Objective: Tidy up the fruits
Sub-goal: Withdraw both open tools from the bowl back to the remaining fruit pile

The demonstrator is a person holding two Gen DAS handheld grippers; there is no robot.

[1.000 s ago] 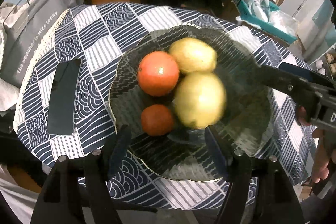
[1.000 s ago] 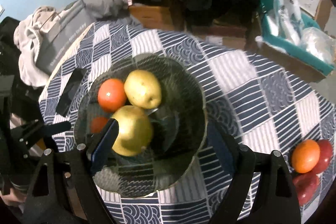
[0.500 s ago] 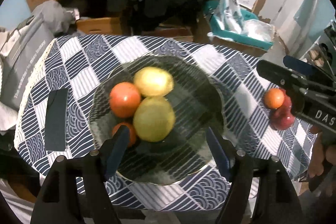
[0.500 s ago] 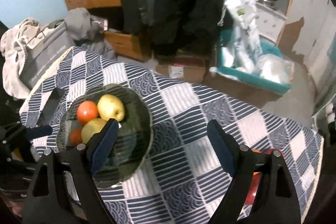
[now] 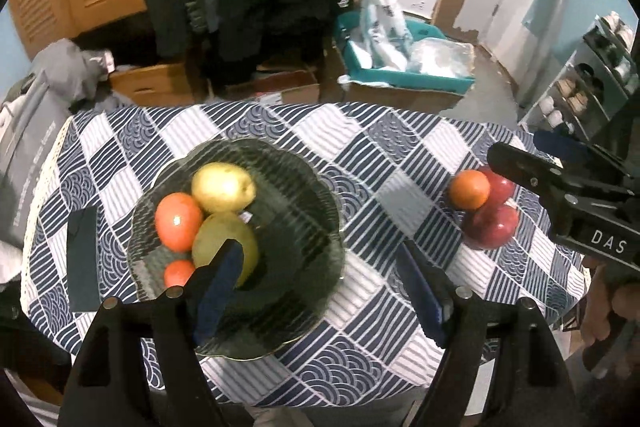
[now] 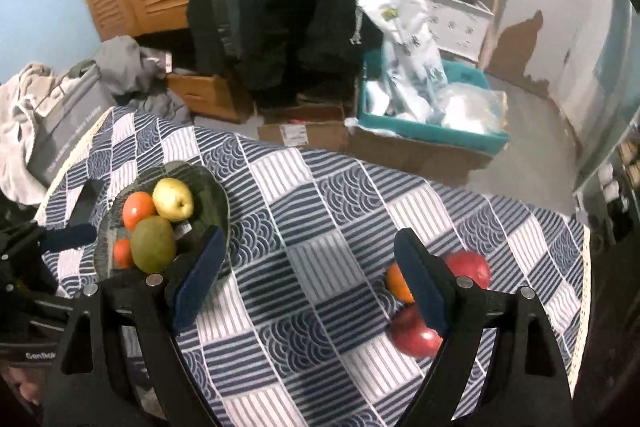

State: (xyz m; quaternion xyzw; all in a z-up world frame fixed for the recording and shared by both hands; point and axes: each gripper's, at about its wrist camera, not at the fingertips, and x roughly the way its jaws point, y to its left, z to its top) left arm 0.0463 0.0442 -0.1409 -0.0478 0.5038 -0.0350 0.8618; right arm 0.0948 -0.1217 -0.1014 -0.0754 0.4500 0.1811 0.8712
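A dark glass plate (image 5: 288, 187) on the checked tablecloth holds a yellow apple (image 5: 223, 187), a greenish mango (image 5: 232, 239), a large orange (image 5: 178, 221) and a small orange (image 5: 178, 273). The plate also shows in the right wrist view (image 6: 216, 195). At the table's right lie an orange (image 5: 469, 189) and two red apples (image 5: 494, 227), also visible in the right wrist view (image 6: 414, 335). My left gripper (image 5: 320, 291) is open and empty above the plate's near edge. My right gripper (image 6: 308, 287) is open and empty, raised above the table, its right finger in front of the loose fruits.
A dark phone (image 5: 83, 259) lies left of the plate. A grey bag (image 5: 28, 147) and clothes sit at the table's left edge. Cardboard boxes and a teal bin (image 6: 432, 123) with plastic bags stand on the floor behind.
Both grippers have pulled back and up from the plate. The right gripper has swung right, bringing the loose orange and red apples into view. The mango lies in the plate.
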